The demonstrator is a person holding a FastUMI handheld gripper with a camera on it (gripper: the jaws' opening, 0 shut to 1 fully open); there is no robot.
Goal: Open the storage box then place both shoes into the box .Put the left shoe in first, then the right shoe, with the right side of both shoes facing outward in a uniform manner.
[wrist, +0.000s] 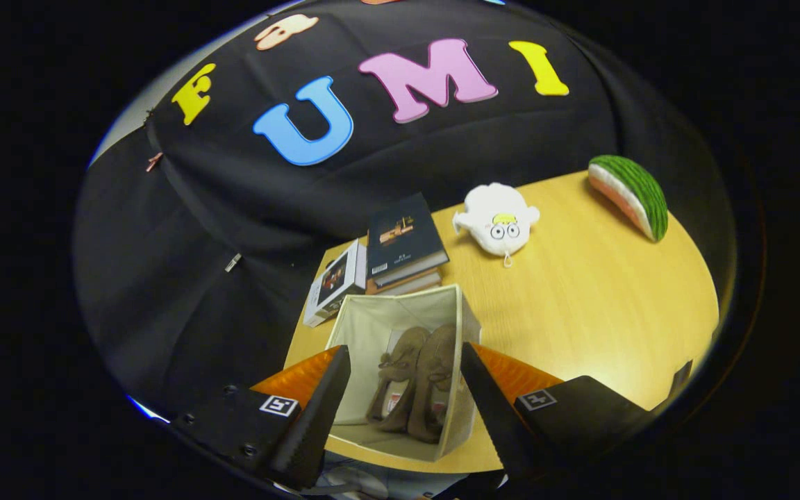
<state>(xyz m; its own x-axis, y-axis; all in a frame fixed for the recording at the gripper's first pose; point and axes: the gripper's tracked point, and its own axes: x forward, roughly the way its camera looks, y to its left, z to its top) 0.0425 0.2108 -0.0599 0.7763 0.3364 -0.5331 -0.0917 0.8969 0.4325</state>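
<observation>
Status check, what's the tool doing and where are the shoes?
Tool open, empty, above the storage box. Box open, both shoes inside, side by side. Nothing in the way; books beyond the box.

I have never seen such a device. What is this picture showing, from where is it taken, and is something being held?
A person holds a two-finger gripper; the camera rides on it, looking forward along its fingers. They stand open, holding nothing. Between them, below, an open beige fabric storage box holds two brown shoes side by side. It sits on a light wooden table. Beyond lie stacked books, a white plush toy and a watermelon-slice toy.
</observation>
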